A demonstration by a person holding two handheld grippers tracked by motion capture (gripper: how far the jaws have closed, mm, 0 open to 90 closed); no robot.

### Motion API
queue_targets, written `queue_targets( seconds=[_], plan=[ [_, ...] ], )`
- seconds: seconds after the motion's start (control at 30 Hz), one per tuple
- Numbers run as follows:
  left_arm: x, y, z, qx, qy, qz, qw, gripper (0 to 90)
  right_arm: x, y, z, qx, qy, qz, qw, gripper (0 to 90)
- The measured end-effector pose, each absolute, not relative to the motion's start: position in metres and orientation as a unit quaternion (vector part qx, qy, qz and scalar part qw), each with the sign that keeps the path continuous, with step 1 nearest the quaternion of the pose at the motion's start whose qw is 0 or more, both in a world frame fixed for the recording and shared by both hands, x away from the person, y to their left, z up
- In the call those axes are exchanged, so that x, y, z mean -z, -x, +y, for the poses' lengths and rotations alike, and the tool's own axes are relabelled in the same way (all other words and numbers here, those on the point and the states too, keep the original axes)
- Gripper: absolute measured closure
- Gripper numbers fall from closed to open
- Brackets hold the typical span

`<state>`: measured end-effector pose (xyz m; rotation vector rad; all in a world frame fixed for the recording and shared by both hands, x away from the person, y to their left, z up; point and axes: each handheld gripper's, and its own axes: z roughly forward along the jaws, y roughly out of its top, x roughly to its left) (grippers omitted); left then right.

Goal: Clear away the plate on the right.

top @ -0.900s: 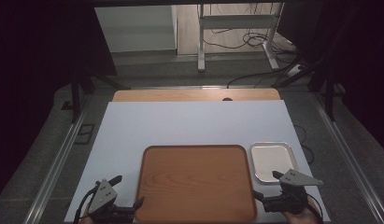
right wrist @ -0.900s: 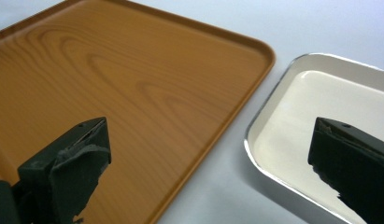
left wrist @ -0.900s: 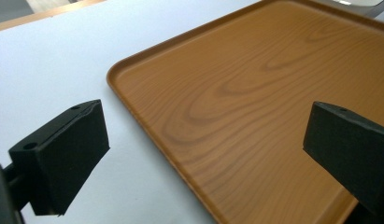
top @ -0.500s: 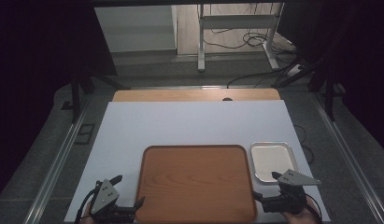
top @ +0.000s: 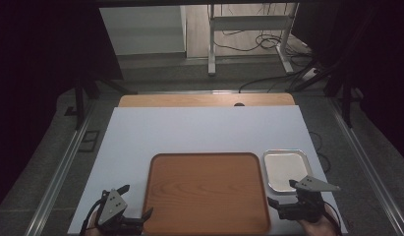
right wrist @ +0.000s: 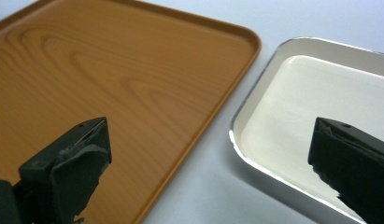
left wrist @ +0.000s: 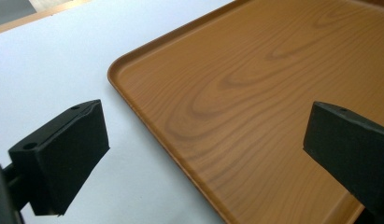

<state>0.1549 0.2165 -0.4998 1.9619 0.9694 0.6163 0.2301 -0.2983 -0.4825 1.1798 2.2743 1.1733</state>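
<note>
A wood-grain tray (top: 207, 191) lies empty at the near middle of the white table top (top: 204, 130). A small empty metal tray (top: 286, 169) sits just to its right. My left gripper (top: 135, 200) rests at the wooden tray's near left corner, open. In the left gripper view its jaws stand wide, one over the white surface and one over the wooden tray (left wrist: 255, 70). My right gripper (top: 283, 192) is open near the gap between the two trays. In the right gripper view one jaw hangs over the wooden tray (right wrist: 110, 60), the other over the metal tray (right wrist: 316, 98).
A bare wooden strip (top: 204, 101) runs along the table's far edge. Metal rails (top: 67, 162) flank the table on both sides. Beyond it are desk legs (top: 212, 39) and cables (top: 268, 42) on the floor. The surroundings are dark.
</note>
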Motion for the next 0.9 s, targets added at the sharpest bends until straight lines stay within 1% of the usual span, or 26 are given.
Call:
queue_targets(
  seconds=[0.1, 0.27, 0.9],
  plan=[
    [0.500, -0.155, 0.216, -0.246, -0.784, 0.387, 0.419, 0.0, 0.482, -0.233, -0.301, -0.413, -0.417, 0.793, 0.163, 0.0],
    [0.500, -0.155, 0.215, -0.245, -0.785, 0.386, 0.419, 0.0, 0.482, -0.242, -0.308, -0.411, -0.422, 0.788, 0.178, 0.0],
    [0.500, -0.155, 0.214, -0.247, -0.789, 0.382, 0.413, 0.0, 0.484, -0.272, -0.337, -0.403, -0.472, 0.765, 0.171, 0.6]
  ],
)
